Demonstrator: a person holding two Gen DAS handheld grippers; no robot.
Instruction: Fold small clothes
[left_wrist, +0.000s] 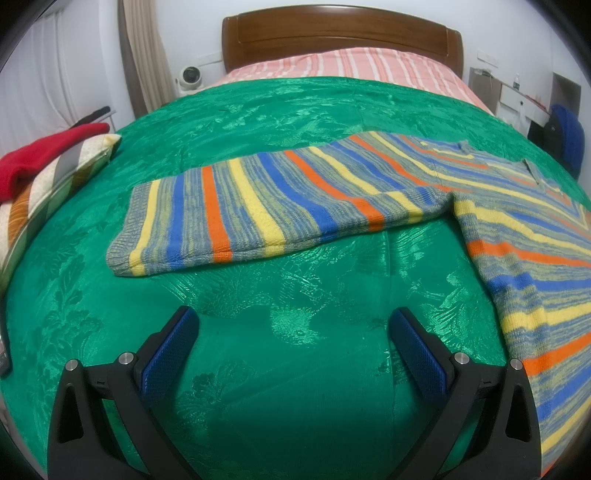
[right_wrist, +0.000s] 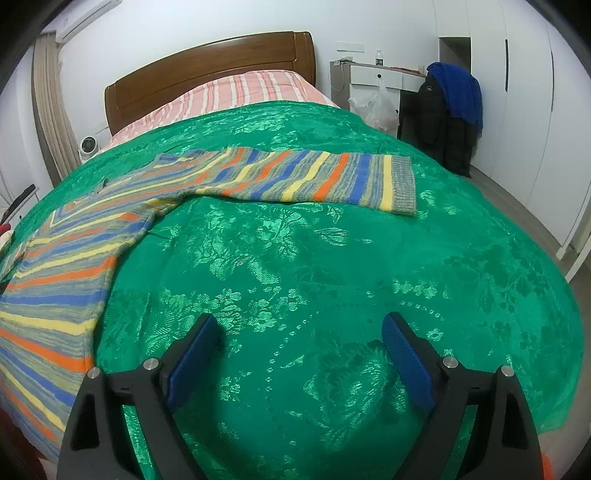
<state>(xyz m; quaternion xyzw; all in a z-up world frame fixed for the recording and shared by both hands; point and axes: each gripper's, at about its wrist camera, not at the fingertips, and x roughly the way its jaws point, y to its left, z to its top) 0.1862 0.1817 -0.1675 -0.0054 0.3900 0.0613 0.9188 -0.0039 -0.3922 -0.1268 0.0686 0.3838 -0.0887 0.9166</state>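
A wooden-headboard bed (right_wrist: 207, 70) covered by a glossy green floral bedspread (right_wrist: 295, 258), pink-striped bedding (left_wrist: 351, 64) showing at its head. Spread flat on the cover lies a striped knit sweater (left_wrist: 517, 229) — both sleeves stretched out sideways. At one edge sits a striped pillow (left_wrist: 48, 184), with a red garment (left_wrist: 40, 151) on top of it.

Even indoor light, sheen on the green bedspread (left_wrist: 258, 110), edges fisheye-bent.

Each hand-held gripper (left_wrist: 293, 321) has black arms, blue textured pads (left_wrist: 170, 354), silver screws.
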